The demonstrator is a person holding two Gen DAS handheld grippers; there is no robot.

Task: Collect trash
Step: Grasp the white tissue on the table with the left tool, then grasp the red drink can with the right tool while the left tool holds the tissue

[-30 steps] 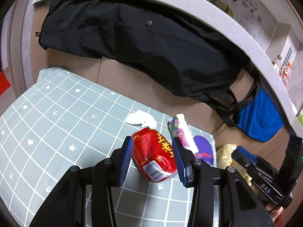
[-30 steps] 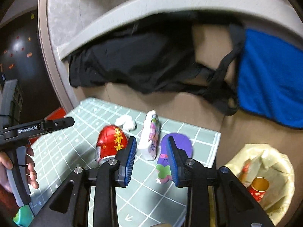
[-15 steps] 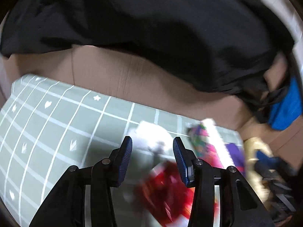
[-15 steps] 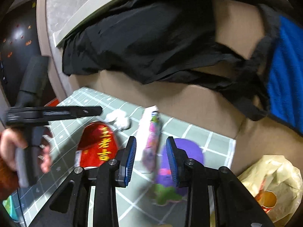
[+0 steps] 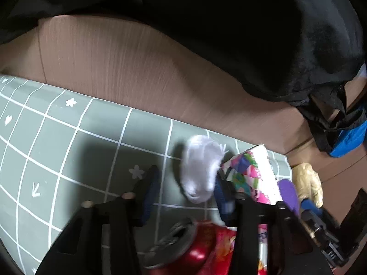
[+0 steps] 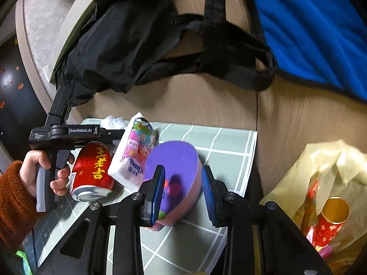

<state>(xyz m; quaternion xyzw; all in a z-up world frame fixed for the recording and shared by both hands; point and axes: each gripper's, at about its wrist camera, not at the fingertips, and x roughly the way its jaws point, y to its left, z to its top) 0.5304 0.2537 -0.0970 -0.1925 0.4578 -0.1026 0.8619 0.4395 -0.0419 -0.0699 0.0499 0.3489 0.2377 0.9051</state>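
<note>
Most of the trash is, by my reckoning, yet to be collected. At the lower right of the right wrist view the yellow bag (image 6: pixel 330 183) already holds a red and gold can (image 6: pixel 330 220), so a start has been made. On the green checked mat (image 6: pixel 229 142) four pieces remain: a red can (image 6: pixel 94 169) at centre left, a tissue pack (image 6: pixel 133 153) just beside it, a purple container (image 6: pixel 174 160) in the middle, and a white crumpled tissue (image 5: pixel 199 167) at the centre of the left wrist view. My left gripper (image 5: pixel 185 192) has just been closing, with that tissue between its fingers, though blur hides whether they press on it. My right gripper (image 6: pixel 183 194) stands apart around the purple container, not clamped.
</note>
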